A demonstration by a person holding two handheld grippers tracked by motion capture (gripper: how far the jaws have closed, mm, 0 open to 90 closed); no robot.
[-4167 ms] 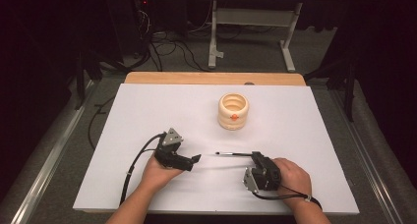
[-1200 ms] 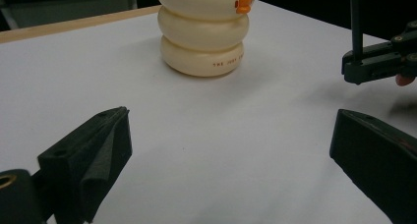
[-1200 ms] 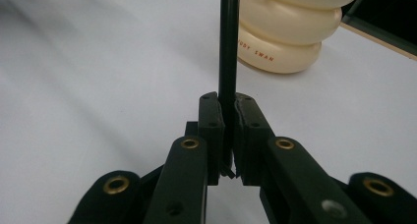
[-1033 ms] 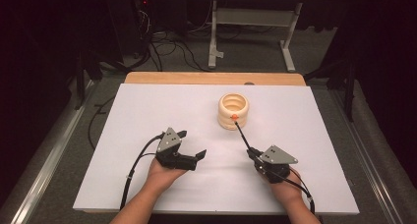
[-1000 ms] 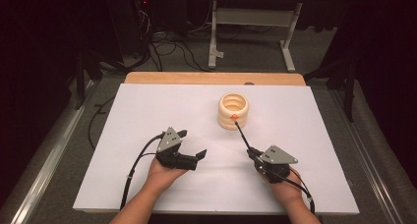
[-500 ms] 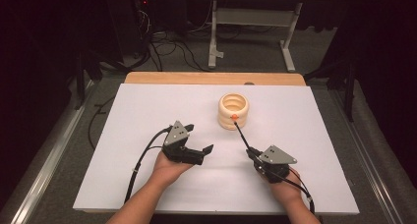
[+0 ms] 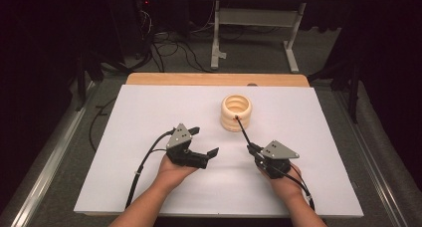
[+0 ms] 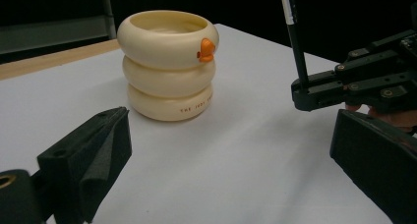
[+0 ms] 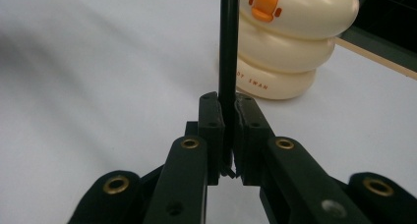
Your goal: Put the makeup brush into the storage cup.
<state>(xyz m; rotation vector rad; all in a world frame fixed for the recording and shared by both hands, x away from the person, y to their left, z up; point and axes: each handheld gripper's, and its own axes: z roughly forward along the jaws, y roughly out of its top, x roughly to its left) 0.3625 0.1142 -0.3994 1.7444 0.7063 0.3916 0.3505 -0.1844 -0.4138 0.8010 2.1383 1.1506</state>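
1. A thin black pen (image 7: 243,131) is clamped between the closed jaws of the right gripper (image 7: 252,148), held over the white table (image 7: 149,107) at the right of the high view.
2. In the right gripper view the pen (image 9: 228,47) is seen pinched near its lower end between the two pads (image 9: 212,117), with the shaft rising straight up from them and out past the top edge.
3. In the high view the pen is angled up and away from the person, its far tip lying over the near side of the cream cup (image 7: 236,112); whether the tip touches the cup cannot be told.
4. The cup, shaped as three stacked rings with a small orange beak on its upper ring, stands upright on the table beyond both grippers.
5. The left gripper (image 7: 206,141) is held with its jaws spread wide and nothing between them; in the left gripper view the cup (image 8: 168,67) is seen ahead, between the foam-lined fingers (image 8: 105,150) but well beyond them.
6. In that same view the right gripper (image 8: 300,94) is seen at the right, with the pen (image 8: 294,32) standing up out of it.
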